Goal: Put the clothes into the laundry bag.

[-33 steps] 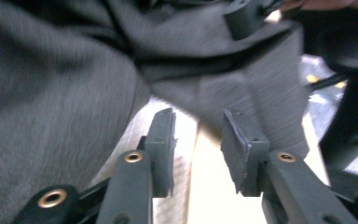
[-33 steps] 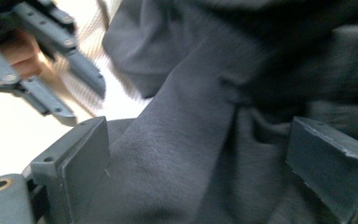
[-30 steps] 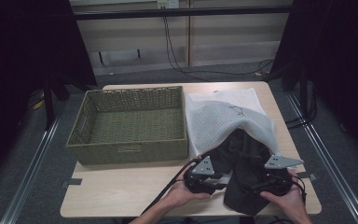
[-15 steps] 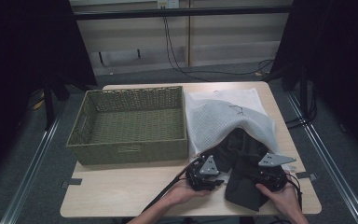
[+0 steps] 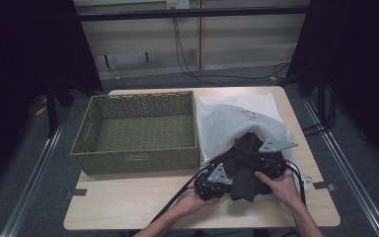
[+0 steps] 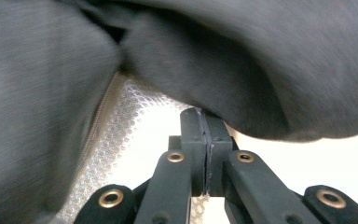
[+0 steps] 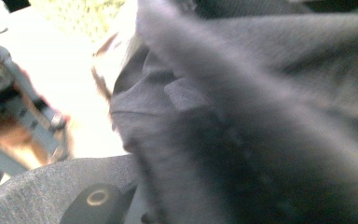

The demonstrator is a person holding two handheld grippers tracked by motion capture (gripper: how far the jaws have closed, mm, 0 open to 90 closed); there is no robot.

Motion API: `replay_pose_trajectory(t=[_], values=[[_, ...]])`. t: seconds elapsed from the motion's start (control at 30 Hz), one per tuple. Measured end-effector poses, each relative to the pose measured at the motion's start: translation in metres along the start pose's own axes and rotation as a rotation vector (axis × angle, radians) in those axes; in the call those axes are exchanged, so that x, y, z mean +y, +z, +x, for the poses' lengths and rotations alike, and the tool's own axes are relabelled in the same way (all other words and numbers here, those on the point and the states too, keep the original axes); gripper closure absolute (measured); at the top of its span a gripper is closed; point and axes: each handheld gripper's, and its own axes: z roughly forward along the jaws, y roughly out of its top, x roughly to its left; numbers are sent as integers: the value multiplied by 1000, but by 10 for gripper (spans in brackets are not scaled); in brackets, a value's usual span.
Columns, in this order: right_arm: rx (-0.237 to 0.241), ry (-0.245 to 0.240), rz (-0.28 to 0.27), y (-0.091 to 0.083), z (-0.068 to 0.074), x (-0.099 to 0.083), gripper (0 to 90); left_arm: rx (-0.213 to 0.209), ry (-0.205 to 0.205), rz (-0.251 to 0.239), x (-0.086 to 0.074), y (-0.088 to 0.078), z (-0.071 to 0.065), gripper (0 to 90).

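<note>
We've got a black garment bunched up near the tabletop's front right corner, partly lying on a white mesh laundry bag. Our left hand-held gripper has just been closing and now its jaws are pressed flat together, right at the garment's edge, nothing clearly caught between them. The right hand-held gripper is buried in the fabric and clamped down on it. A woven green basket sits at the left.
</note>
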Motion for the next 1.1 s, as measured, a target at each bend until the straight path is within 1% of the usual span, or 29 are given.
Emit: replay_pose_trajectory(t=[0.07, 0.1, 0.13, 0.17, 0.2, 0.23, 0.27, 0.3, 0.33, 0.37, 0.4, 0.43, 0.47, 0.5, 0.57, 0.6, 0.63, 0.67, 0.7, 0.73, 0.77, 0.83, 0.87, 0.93, 0.97, 1.0, 1.03, 1.07, 1.1], values=[[2, 8, -14, 5, -3, 6, 840, -11, -2, -12, 1, -2, -1, 896], [2, 8, -14, 5, -3, 6, 840, -11, -2, -12, 1, -2, -1, 897], [5, 6, 1, 15, -6, 10, 840, -50, -4, -32, 1, -4, -1, 900], [0, 9, 5, 19, -7, 10, 841, -114, -7, -54, 1, -5, -2, 900], [0, 9, 5, 19, -7, 10, 841, -114, -7, -54, 1, -5, -2, 900], [1, 23, 7, 28, -12, 11, 840, -19, 50, -15, 3, -5, -10, 900], [-1, 29, 2, 29, -13, 11, 839, -3, 49, 5, 3, -4, -9, 900], [-1, 29, 2, 29, -13, 11, 839, -3, 49, 5, 3, -4, -9, 900], [-6, 34, -6, 31, -15, 12, 836, -15, 23, 1, 2, -4, -4, 900], [-7, 37, -6, 32, -17, 14, 833, -31, 6, -22, 2, -6, 0, 900], [-6, 37, -12, 29, -17, 16, 831, -34, -9, -52, 0, -11, 2, 899], [-4, 40, -14, 27, -18, 17, 831, -40, 2, -54, 0, -14, 4, 898], [-3, 39, -22, 25, -18, 18, 829, -41, -3, -60, -1, -15, 6, 898], [-3, 40, -26, 22, -18, 20, 829, -34, -3, -50, 0, -17, 7, 898], [-7, 36, -30, 18, -17, 22, 821, -32, -5, -55, 0, -18, 7, 889], [-7, 36, -30, 18, -17, 22, 821, -31, -12, -67, 0, -17, 7, 889], [-7, 29, -27, 17, -16, 22, 819, -30, -6, -61, 0, -16, 6, 872], [-8, 27, -25, 17, -15, 21, 819, -29, 1, -67, -1, -16, 6, 854], [-8, 27, -25, 17, -15, 21, 819, -29, 1, -67, -1, -16, 6, 800], [-3, 29, -31, 15, -15, 20, 819, -33, 19, -72, -1, -15, 6, 753], [-3, 31, -31, 14, -15, 19, 819, -25, 18, -81, 0, -14, 4, 720], [2, 34, -36, 13, -16, 19, 819, -22, 37, -66, 4, -11, 3, 655], [0, 30, -37, 12, -16, 19, 819, -7, 53, -57, 5, -9, 2, 618], [0, 30, -38, 11, -15, 19, 819, -2, 56, -32, 8, -4, 5, 569], [1, 30, -39, 10, -15, 19, 818, 7, 58, -16, 9, -2, 6, 538], [-1, 28, -39, 9, -15, 19, 818, -4, 73, 11, 10, 0, 9, 523], [1, 28, -40, 9, -15, 18, 817, 5, 73, 14, 10, 3, 10, 503], [1, 28, -40, 9, -15, 18, 817, 5, 73, 14, 10, 3, 10, 482], [1, 29, -42, 9, -14, 18, 817, 36, 83, 72, 11, 7, 10, 482]])
